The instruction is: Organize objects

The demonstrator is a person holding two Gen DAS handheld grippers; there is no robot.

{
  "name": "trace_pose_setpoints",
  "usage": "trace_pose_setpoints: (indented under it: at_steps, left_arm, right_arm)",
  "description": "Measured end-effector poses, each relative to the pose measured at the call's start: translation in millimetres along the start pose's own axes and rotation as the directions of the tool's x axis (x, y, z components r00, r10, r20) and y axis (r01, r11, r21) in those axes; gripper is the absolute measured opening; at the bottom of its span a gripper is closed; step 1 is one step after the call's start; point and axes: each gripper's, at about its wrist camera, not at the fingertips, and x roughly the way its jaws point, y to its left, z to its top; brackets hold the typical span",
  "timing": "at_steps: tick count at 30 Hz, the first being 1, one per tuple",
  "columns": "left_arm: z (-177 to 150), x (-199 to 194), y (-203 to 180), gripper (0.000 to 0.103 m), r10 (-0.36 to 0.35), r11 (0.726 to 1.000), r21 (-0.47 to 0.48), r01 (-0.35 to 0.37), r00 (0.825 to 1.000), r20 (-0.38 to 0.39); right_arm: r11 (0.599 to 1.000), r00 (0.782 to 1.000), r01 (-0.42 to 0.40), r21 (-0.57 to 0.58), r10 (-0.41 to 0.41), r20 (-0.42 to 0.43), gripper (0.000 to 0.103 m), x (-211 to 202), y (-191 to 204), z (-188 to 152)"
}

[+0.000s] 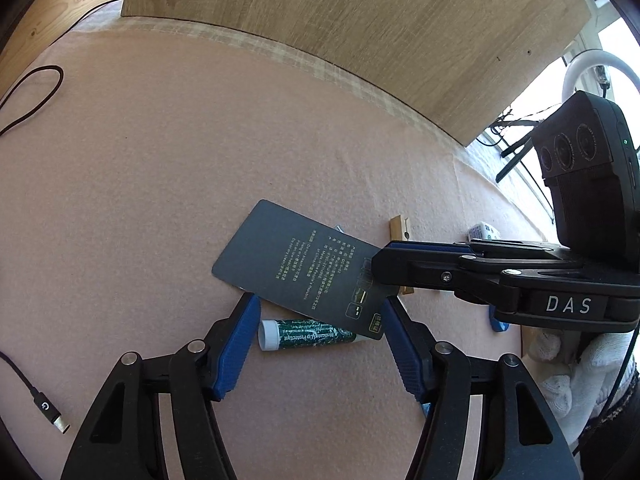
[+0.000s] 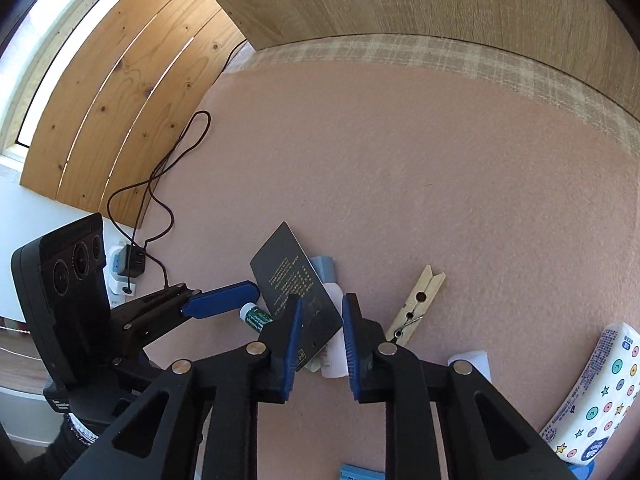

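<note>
right gripper (image 2: 318,326) pinches the dark grey printed card (image 1: 296,264) tilted off the pink felt mat (image 1: 160,184); left gripper (image 1: 318,320) gapes empty around the green white-capped lip-balm tube (image 1: 304,334), half hidden beneath the card; wooden clothespin (image 2: 416,304) beyond.

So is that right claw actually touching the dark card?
Touching. The right wrist view shows the dark card sitting between the right claw's blue pads, its edges against both.

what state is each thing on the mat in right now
right claw: around card corner, grip unclear
left claw: open, empty
card: tilted, propped on other things
lip balm: capped, lying partly under card
clothespin: closed, lying flat
cable plug: unplugged
</note>
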Motion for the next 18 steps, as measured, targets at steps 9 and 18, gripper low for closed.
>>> trace_pose_setpoints:
  at_steps: [9,18]
  left_arm:
    - [-1,0,-10,0.064,-0.025,1.000,0.009,0.025,1.000,0.008]
    - [0,-2,-31,0.061,-0.057,0.998,0.032,0.056,0.998,0.021]
  right_arm:
    - [0.998,0.998,-0.053,-0.012,0.054,0.026,0.003,-7,9,-6]
    - [0.998,0.994,-0.054,-0.026,0.056,0.093,0.001,-34,16,-19]
